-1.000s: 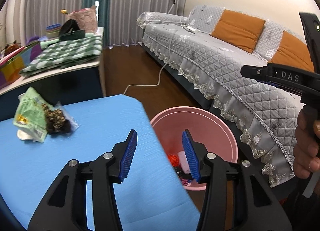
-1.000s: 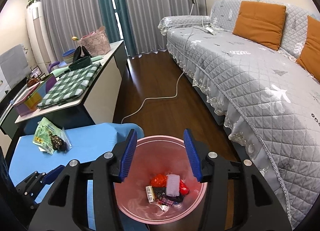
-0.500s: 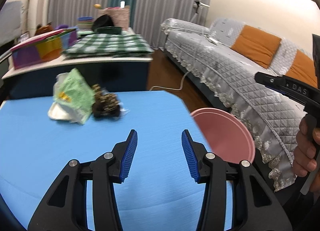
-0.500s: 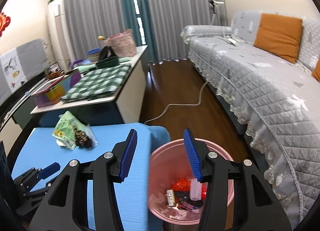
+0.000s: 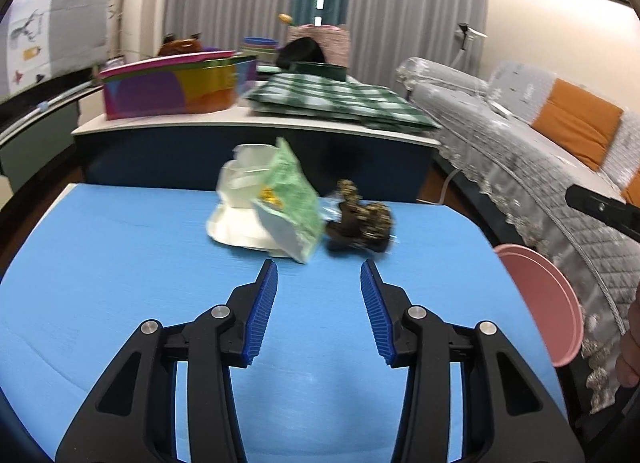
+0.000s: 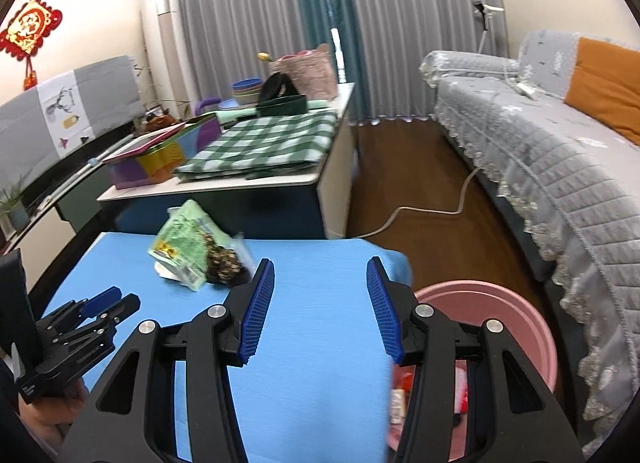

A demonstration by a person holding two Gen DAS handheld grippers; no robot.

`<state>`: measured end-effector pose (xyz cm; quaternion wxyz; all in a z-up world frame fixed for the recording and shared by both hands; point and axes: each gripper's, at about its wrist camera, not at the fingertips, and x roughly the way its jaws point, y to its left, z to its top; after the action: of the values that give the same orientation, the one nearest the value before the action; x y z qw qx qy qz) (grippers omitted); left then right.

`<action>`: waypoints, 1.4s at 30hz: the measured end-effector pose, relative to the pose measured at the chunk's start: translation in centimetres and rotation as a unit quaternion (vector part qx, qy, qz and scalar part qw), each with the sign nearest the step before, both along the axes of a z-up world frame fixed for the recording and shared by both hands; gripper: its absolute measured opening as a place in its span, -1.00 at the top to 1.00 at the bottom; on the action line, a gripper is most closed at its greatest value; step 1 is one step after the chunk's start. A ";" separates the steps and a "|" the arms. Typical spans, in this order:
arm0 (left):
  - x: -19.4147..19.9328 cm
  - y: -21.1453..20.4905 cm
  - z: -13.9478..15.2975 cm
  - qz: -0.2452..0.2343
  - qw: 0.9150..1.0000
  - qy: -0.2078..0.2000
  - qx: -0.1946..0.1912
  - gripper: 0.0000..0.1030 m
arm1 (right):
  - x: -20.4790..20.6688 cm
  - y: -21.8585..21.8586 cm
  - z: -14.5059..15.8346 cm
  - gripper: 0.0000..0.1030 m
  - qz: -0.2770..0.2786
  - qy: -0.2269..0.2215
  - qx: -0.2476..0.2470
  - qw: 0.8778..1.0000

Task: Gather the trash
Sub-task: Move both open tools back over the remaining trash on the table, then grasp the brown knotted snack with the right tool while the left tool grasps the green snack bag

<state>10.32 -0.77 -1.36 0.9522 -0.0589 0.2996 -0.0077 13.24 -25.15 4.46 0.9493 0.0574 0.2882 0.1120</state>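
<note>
A pile of trash lies at the far side of the blue table (image 5: 120, 263): a green snack bag (image 5: 290, 199) on white wrapping (image 5: 236, 223), and a dark crumpled wrapper (image 5: 360, 223) to its right. My left gripper (image 5: 318, 295) is open and empty, just short of the pile. My right gripper (image 6: 320, 303) is open and empty above the table's right edge; the green bag (image 6: 182, 247) and dark wrapper (image 6: 222, 267) lie to its far left. The pink bin (image 6: 516, 327) with trash inside stands beside the table at right; its rim also shows in the left wrist view (image 5: 548, 303).
A low cabinet (image 6: 248, 187) behind the table carries a green checked cloth (image 6: 272, 143), a colourful box (image 6: 160, 159) and bowls. A grey quilted sofa (image 6: 552, 151) with orange cushions runs along the right. A white cable (image 6: 432, 211) crosses the wooden floor.
Both grippers have swung left, away from the bin and toward the table. The left gripper has come close to the trash pile. Both stay open and empty.
</note>
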 end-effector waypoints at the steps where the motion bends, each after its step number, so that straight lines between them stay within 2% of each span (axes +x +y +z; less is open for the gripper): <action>1: 0.1 0.4 0.0 0.004 1.000 0.000 -0.002 0.18 | 0.4 0.6 -0.2 0.06 0.007 0.000 0.005 1.000; 9: 1.8 3.2 -1.0 0.032 0.999 -0.001 -0.022 0.18 | 3.4 4.8 -2.1 0.06 0.045 0.010 0.026 0.999; 21: 4.7 4.7 -1.2 0.034 0.998 -0.010 -0.058 0.18 | 7.3 9.0 -5.3 0.05 0.090 0.047 0.023 0.994; 36: 7.8 5.9 -1.9 0.034 0.996 -0.008 -0.085 0.18 | 11.2 12.2 -8.9 0.05 0.101 0.089 0.037 0.990; 39: 8.0 5.8 -2.1 0.032 0.996 -0.003 -0.085 0.19 | 11.5 12.5 -9.5 0.18 0.104 0.097 0.035 0.989; 42: 8.3 5.7 -2.4 0.027 0.996 0.007 -0.087 0.52 | 11.5 12.7 -9.6 0.40 0.107 0.098 0.029 0.989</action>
<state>18.59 4.96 -3.78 0.9411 -0.1499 0.3030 -0.0072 24.73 -12.42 -5.11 0.8968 0.0641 0.3812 0.2151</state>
